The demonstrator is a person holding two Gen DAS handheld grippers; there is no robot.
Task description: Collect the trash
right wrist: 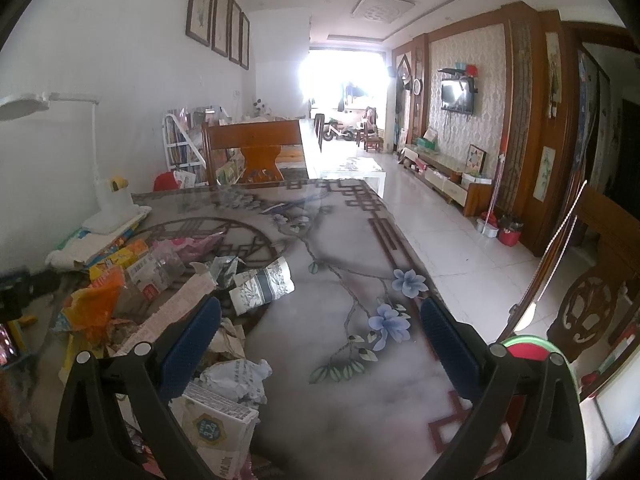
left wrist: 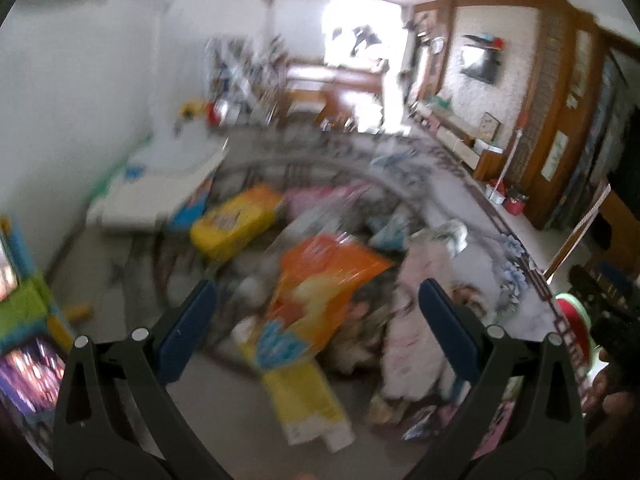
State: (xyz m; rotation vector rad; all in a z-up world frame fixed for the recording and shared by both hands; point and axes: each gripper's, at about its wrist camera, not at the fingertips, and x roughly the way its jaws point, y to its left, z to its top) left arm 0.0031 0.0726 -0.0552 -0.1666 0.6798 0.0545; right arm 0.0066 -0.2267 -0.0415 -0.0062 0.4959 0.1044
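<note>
Trash lies piled on a flower-patterned table [right wrist: 340, 280]. The left wrist view is blurred: an orange snack bag [left wrist: 320, 280] lies between the fingers of my open left gripper [left wrist: 316, 304], with a yellow pack [left wrist: 236, 224] behind it and a pale pink wrapper [left wrist: 416, 320] to its right. My right gripper [right wrist: 320, 320] is open over bare tabletop, holding nothing. Left of it lie a rolled patterned wrapper [right wrist: 264, 284], crumpled paper [right wrist: 236, 376], a milk carton [right wrist: 216, 428] and the orange bag [right wrist: 96, 304].
A white desk lamp [right wrist: 108, 196] stands on papers at the table's far left. A wooden chair [right wrist: 256, 152] is at the far end. A red and green round container [right wrist: 528, 352] sits by the right edge. White tiled floor and a TV cabinet [right wrist: 444, 180] lie to the right.
</note>
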